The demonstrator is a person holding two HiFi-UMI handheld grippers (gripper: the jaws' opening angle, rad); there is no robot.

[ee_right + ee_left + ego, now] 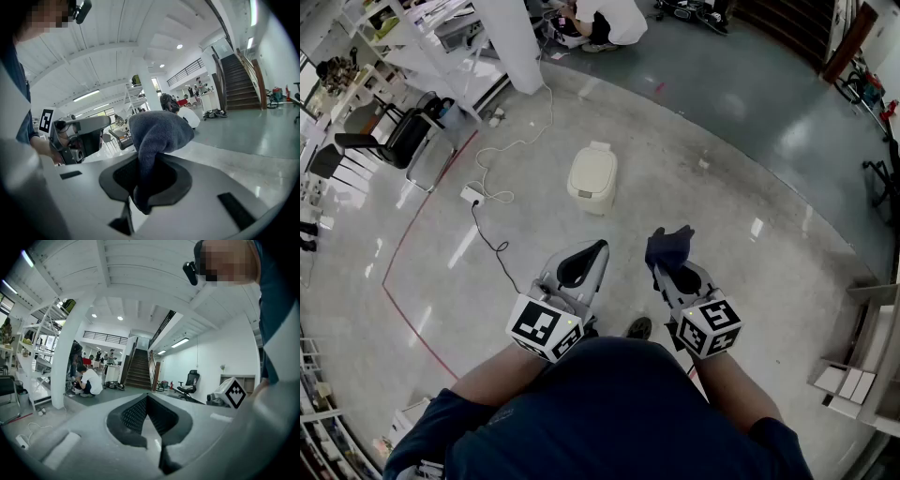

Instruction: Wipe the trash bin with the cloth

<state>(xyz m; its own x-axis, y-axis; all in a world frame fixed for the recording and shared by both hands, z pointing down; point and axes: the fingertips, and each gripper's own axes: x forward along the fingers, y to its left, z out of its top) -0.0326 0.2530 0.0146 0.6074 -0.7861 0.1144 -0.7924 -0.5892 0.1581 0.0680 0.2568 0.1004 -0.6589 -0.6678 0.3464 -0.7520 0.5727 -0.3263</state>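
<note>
A cream trash bin (592, 177) with a closed lid stands on the floor ahead of me, well beyond both grippers. My right gripper (673, 267) is shut on a dark blue cloth (668, 247), which bunches up above its jaws; the cloth (157, 136) fills the middle of the right gripper view. My left gripper (590, 254) is held level beside it, shut with nothing between its jaws (149, 414). Both grippers are held close to my body and point up and forward.
A white cable with a power strip (472, 196) runs across the floor left of the bin. A red line (403, 239) marks the floor. Black chairs (389, 141) and shelving stand at the far left, a white pillar (514, 42) at the back, and a crouching person (605, 21) beyond it.
</note>
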